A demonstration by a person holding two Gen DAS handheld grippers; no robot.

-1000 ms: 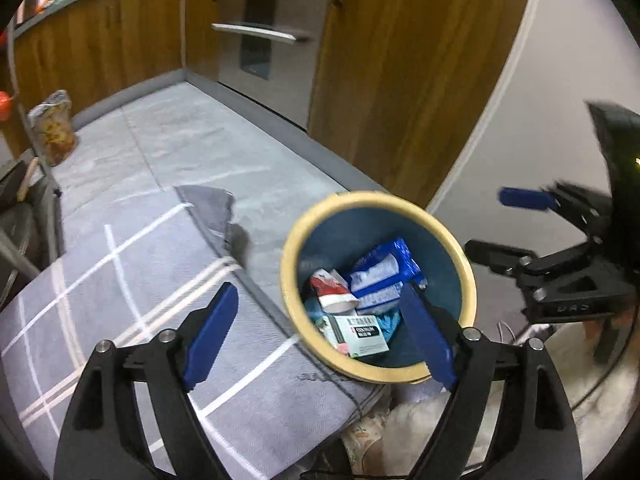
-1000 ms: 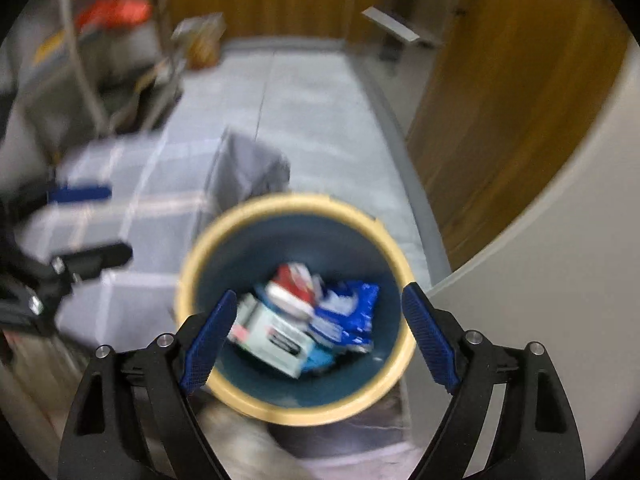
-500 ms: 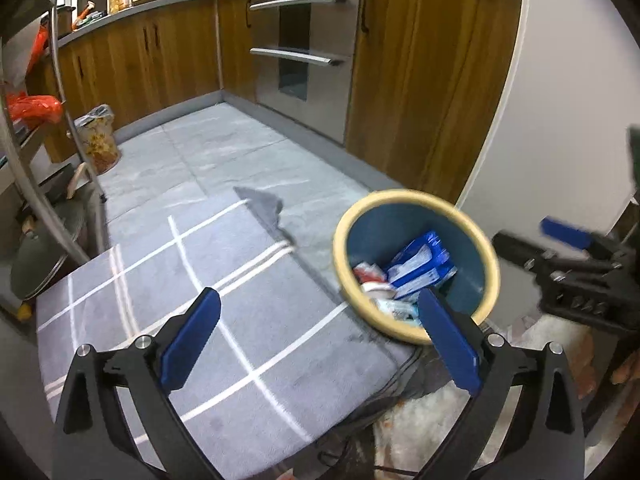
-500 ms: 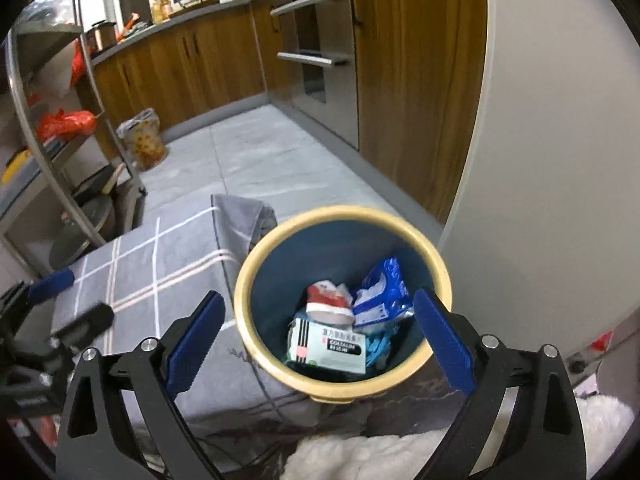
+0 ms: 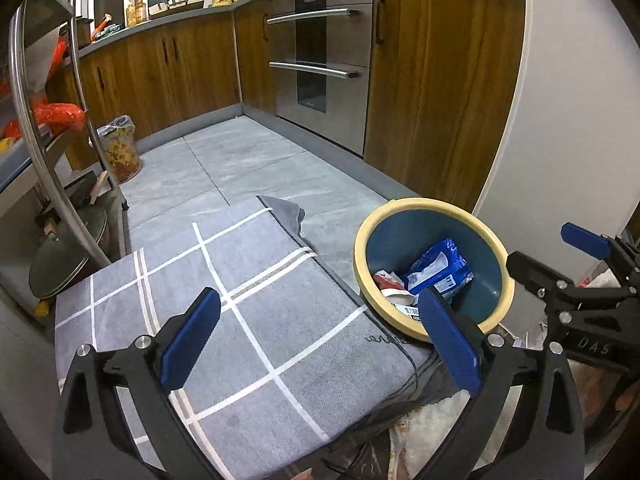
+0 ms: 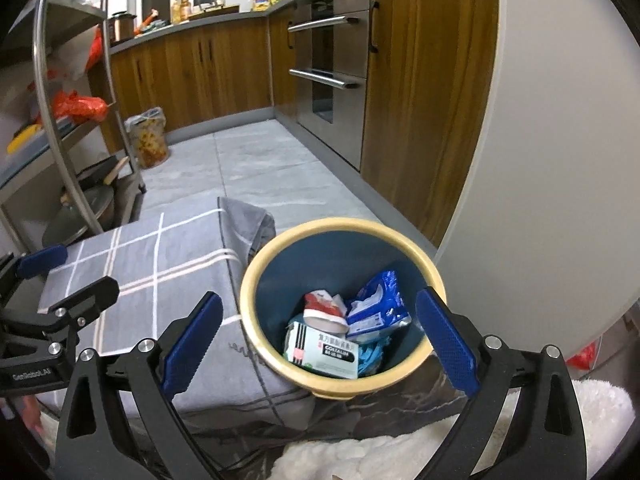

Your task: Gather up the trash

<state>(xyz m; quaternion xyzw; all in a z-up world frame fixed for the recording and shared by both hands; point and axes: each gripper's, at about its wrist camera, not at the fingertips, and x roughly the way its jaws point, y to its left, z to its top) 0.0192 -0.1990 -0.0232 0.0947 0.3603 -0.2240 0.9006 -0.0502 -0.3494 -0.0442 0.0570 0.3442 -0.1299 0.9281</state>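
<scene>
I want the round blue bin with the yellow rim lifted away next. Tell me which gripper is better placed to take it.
Right, probably. In the right wrist view the round blue bin with the yellow rim sits between the open right gripper. The left gripper, also open, points mostly at the grey checked mat.

Both my views are sharp, evenly lit indoors. Fisheye bends the cabinets (image 5: 440, 80) at the edges; corners go black. Glare streaks the oven handles (image 6: 320, 22). Floor (image 5: 248, 160) shadows are soft.

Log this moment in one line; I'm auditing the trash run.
left gripper: jaws open, empty | right gripper: jaws open, empty | bin: holds wrappers, box
</scene>
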